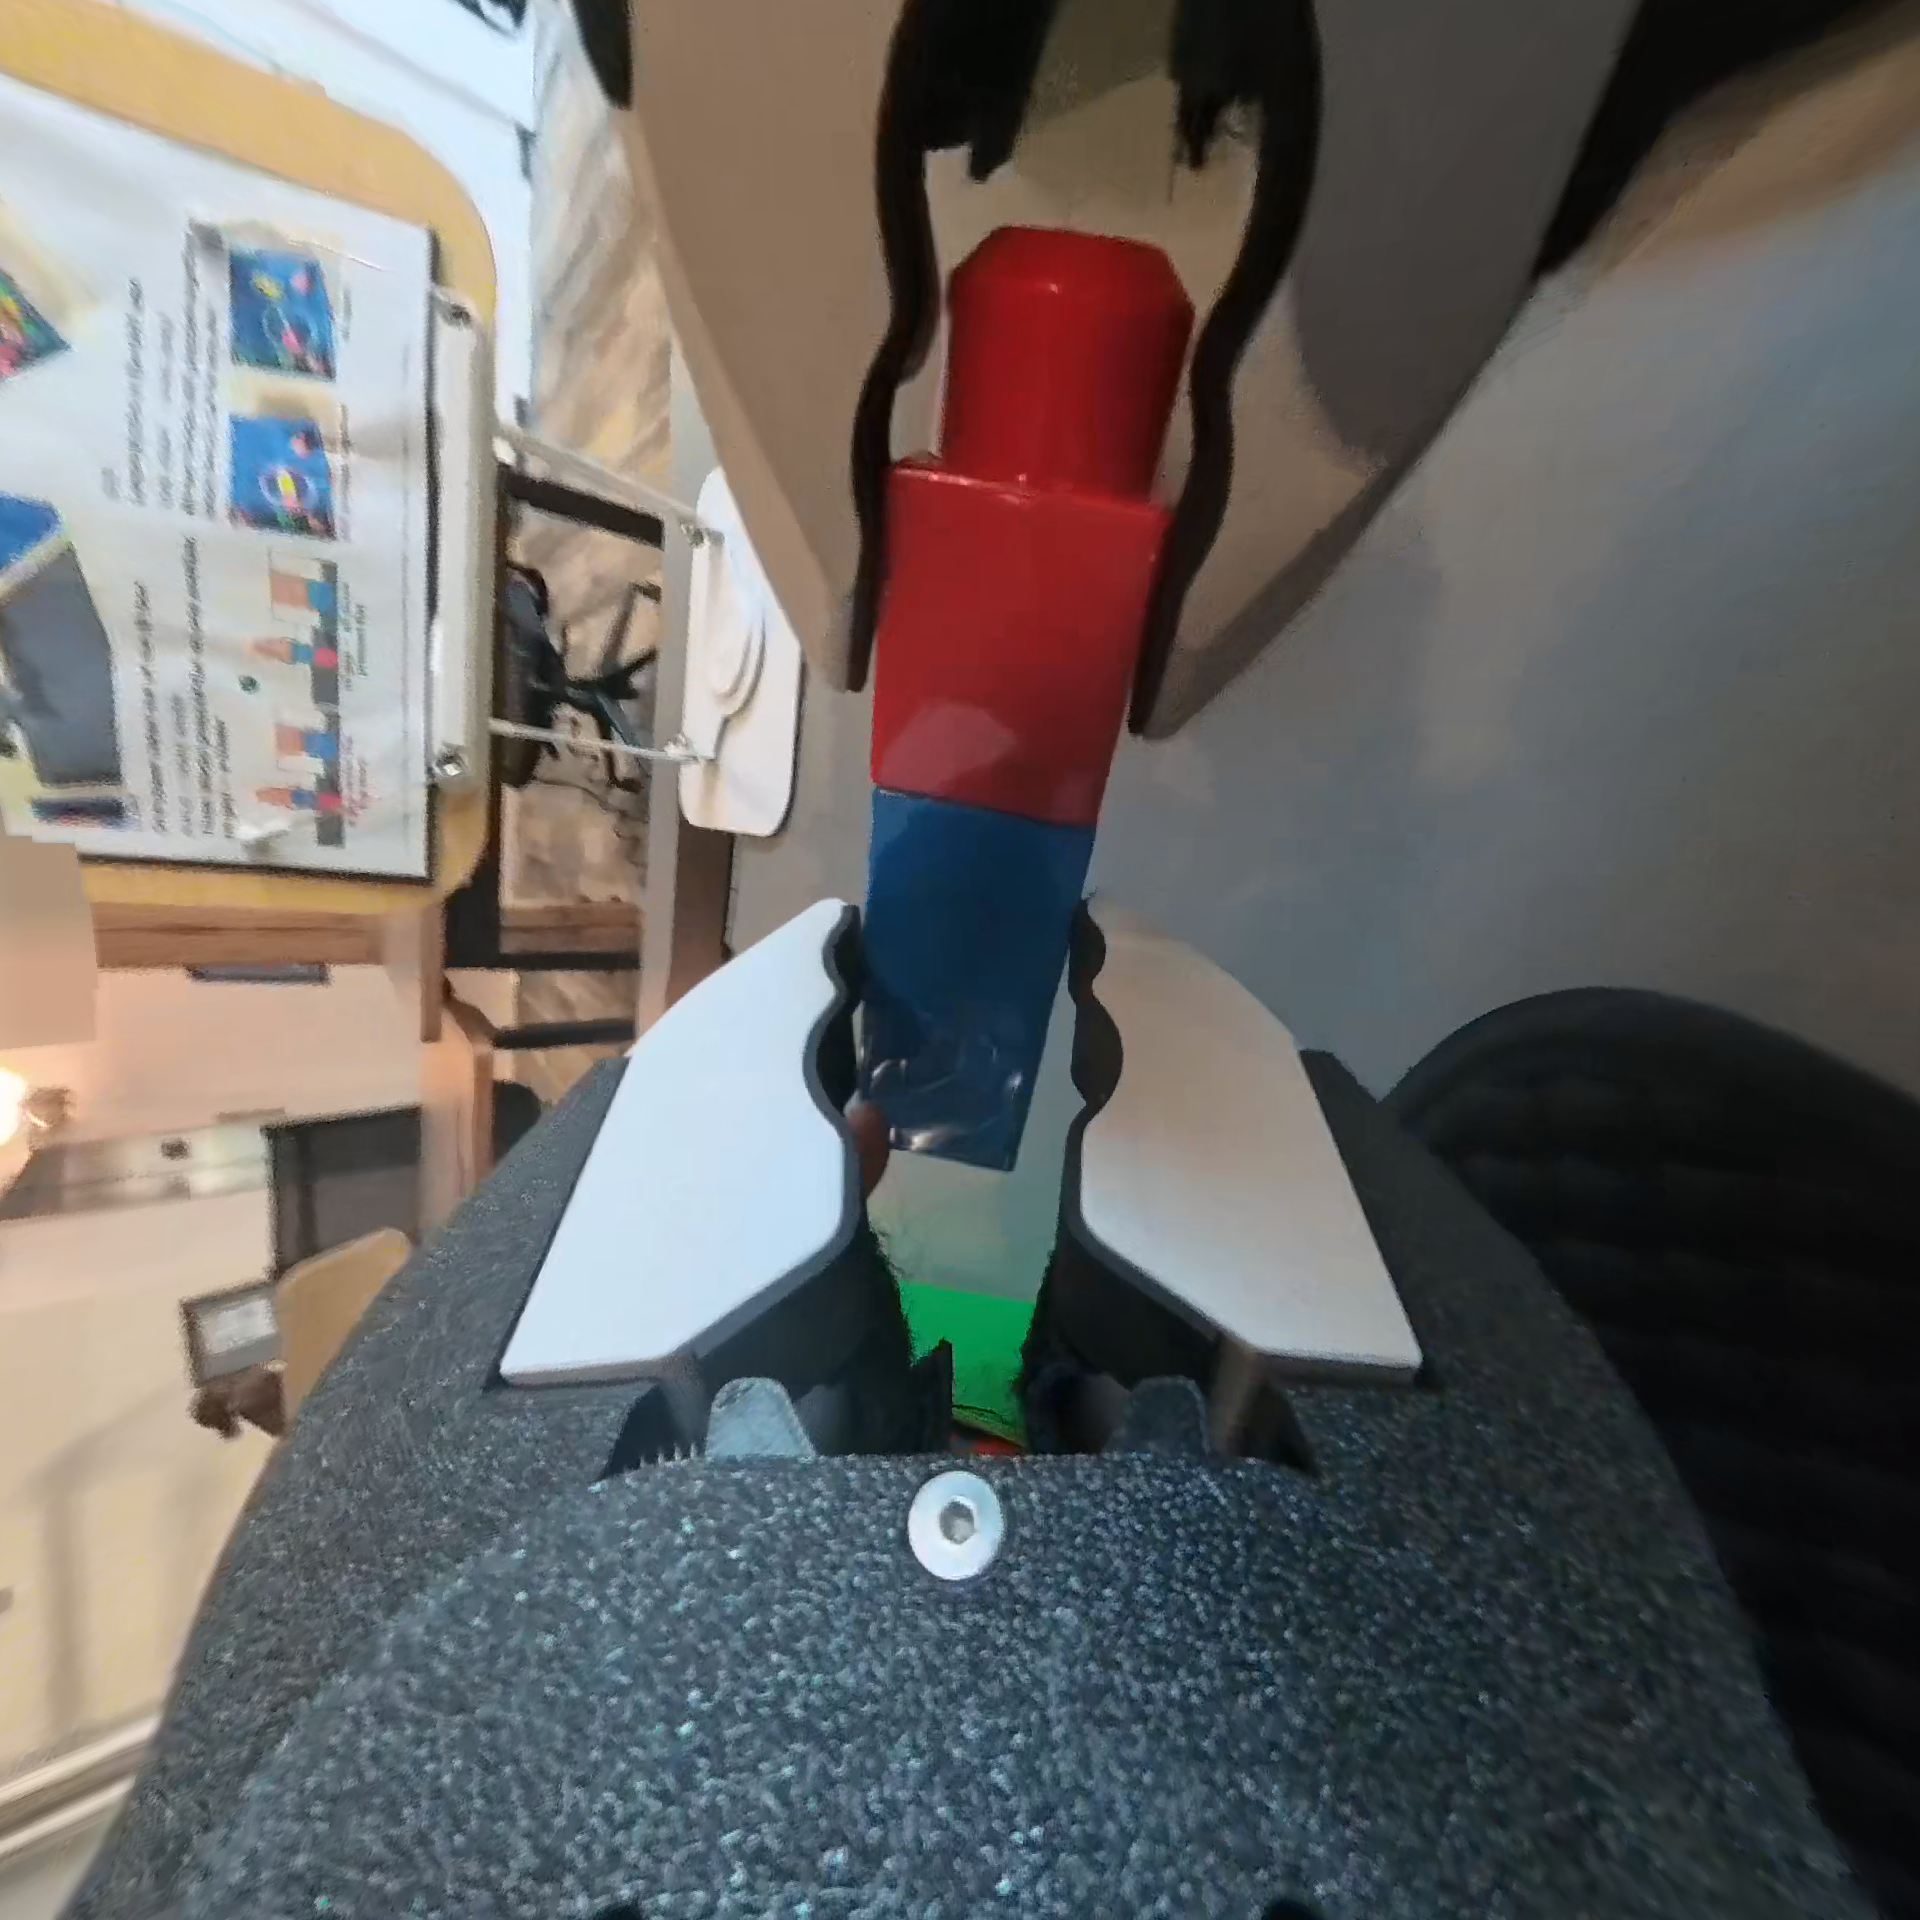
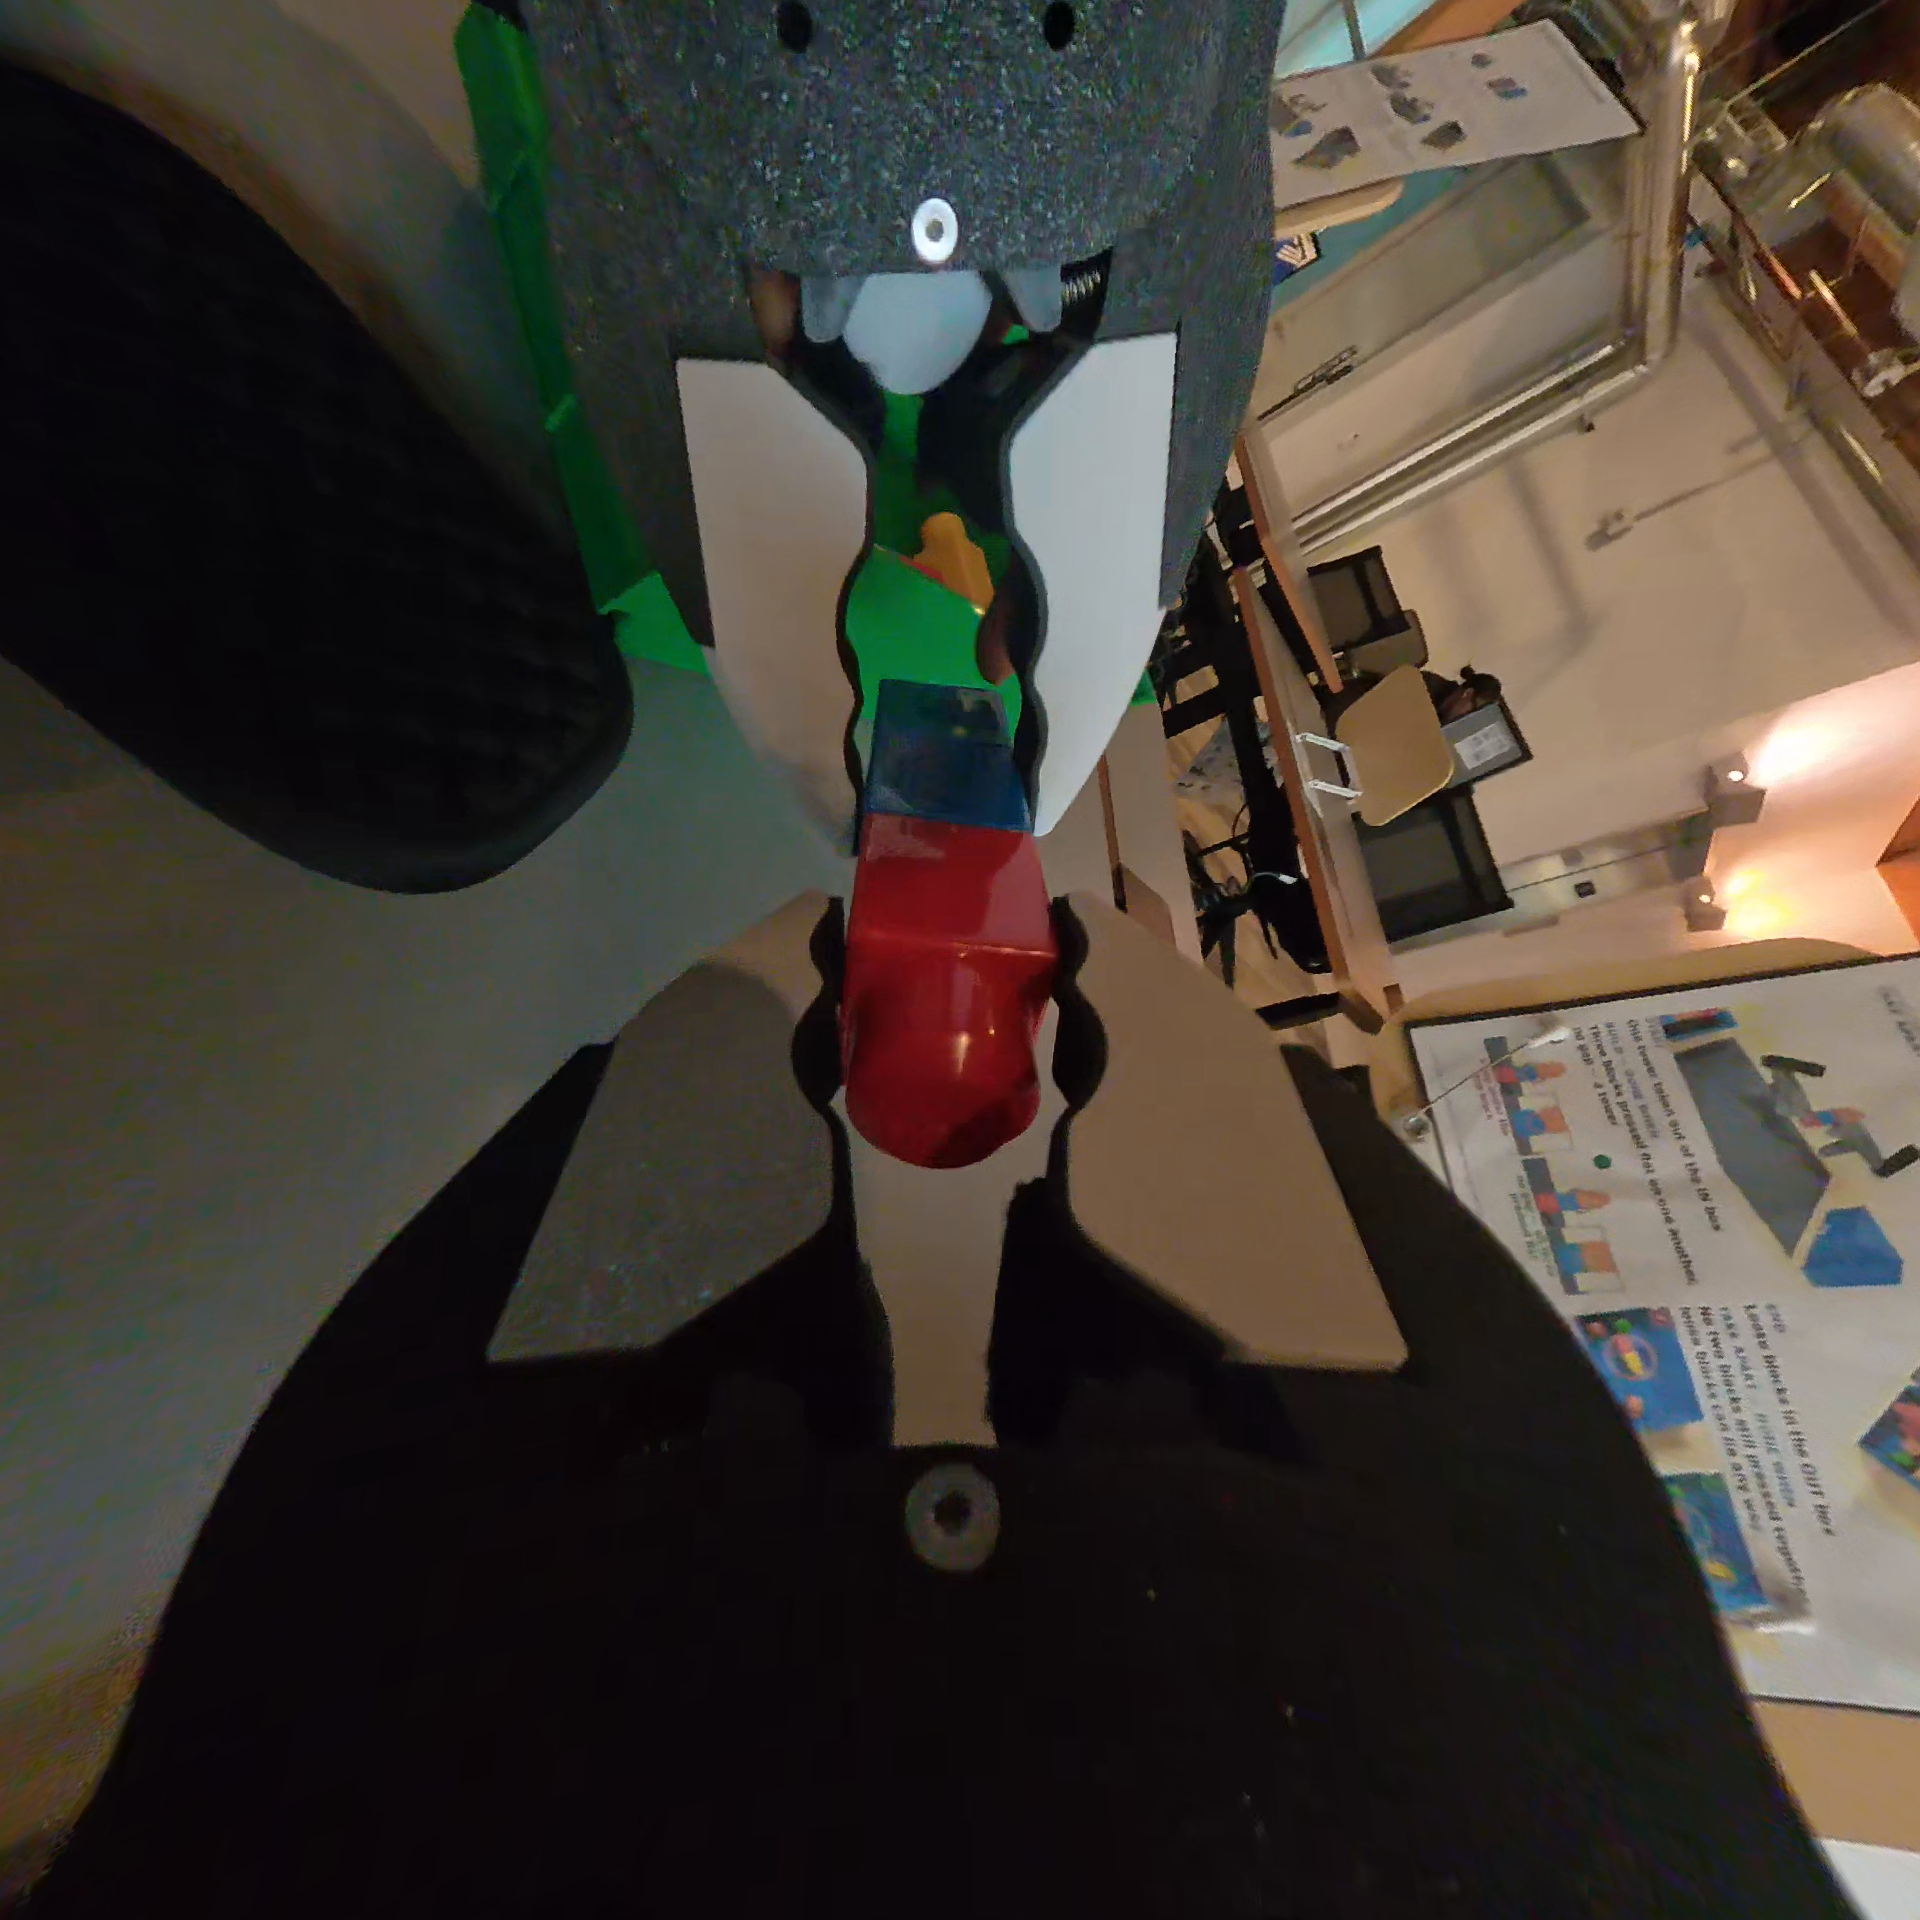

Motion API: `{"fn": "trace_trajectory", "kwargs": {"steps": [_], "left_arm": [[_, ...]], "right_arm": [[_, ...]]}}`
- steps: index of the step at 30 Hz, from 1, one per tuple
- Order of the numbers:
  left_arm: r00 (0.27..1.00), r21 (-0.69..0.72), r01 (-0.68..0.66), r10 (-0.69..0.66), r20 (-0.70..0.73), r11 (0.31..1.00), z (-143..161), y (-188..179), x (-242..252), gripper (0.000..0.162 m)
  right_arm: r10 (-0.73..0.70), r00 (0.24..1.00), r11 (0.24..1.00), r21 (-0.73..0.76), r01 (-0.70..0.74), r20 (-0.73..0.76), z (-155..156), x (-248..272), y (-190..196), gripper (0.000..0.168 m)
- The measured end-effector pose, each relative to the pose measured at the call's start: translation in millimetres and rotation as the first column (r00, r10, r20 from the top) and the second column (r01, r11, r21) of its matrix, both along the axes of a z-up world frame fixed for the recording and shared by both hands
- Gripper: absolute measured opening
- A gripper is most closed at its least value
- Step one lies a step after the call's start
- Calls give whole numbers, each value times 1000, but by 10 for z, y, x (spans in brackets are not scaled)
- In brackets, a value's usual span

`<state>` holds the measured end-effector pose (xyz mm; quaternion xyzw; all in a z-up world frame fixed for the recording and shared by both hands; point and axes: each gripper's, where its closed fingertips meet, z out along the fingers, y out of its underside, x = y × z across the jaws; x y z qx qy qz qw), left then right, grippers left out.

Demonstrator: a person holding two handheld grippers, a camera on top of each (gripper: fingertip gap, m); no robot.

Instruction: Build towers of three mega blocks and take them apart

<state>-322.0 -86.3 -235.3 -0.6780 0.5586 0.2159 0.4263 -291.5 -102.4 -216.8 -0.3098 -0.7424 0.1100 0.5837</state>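
Note:
A red mega block and a blue mega block are pressed together end to end and held in the air between the two grippers. My left gripper is shut on the blue block. My right gripper faces it from the far side and is shut on the red block. In the right wrist view my right gripper clamps the red block, whose round stud points back at the camera. The blue block sits beyond it in the left gripper.
A green box with an orange block shows behind the left gripper. A black ribbed rounded object is close beside the grippers. A printed instruction sheet lies on a wooden board, and desks and a chair stand farther off.

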Motion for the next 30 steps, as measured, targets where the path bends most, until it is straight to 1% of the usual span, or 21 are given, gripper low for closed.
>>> {"fn": "trace_trajectory", "kwargs": {"steps": [2, 6, 8, 11, 13, 18, 22, 23, 25, 26, 28, 30], "left_arm": [[999, 39, 29, -28, -19, 999, 21, -14, 22, 40], [986, 131, 109, -90, -142, 985, 36, -29, 94, 46], [976, 139, 137, -109, -190, 981, 7, -40, 123, 42], [970, 153, 151, -118, -211, 977, -11, -25, 139, 40], [970, 158, 155, -120, -210, 975, -6, -30, 144, 39], [983, 125, 158, -145, -110, 979, 22, -113, 191, 37], [985, 135, 156, -143, -96, 979, 83, -153, 209, 36], [987, 137, 131, -116, -112, 982, 87, -141, 153, 36], [981, 189, 24, 13, -194, 982, 128, -47, -184, 36], [984, 192, -4, 38, -174, 981, 140, -43, -311, 36], [996, 172, -38, 51, -74, 984, 187, -103, -432, 36], [996, 195, -73, 81, -35, 978, 275, -144, -537, 37]], "right_arm": [[17, 1000, 999, 31, -17, -1, 8, 27, -18, 37], [59, 998, 996, 61, -60, 18, -6, 41, -76, 37], [71, 997, 995, 67, -71, 12, 9, 34, -100, 36], [90, 996, 994, 65, -90, 4, 22, 27, -148, 36], [88, 996, 993, 81, -88, 4, 21, 34, -152, 36], [72, 997, 992, 107, -73, 9, 51, 87, -173, 36], [59, 998, 990, 125, -58, -3, 112, 117, -197, 36], [52, 999, 991, 127, -51, -8, 136, 142, -197, 36], [22, 999, 991, 130, -17, -38, 243, 274, -141, 36], [8, 999, 993, 117, -3, -44, 283, 368, -108, 36], [-46, 998, 994, 101, 50, -37, 331, 577, 10, 36], [-118, 993, 989, 85, 117, 8, 322, 806, 161, 36]]}}
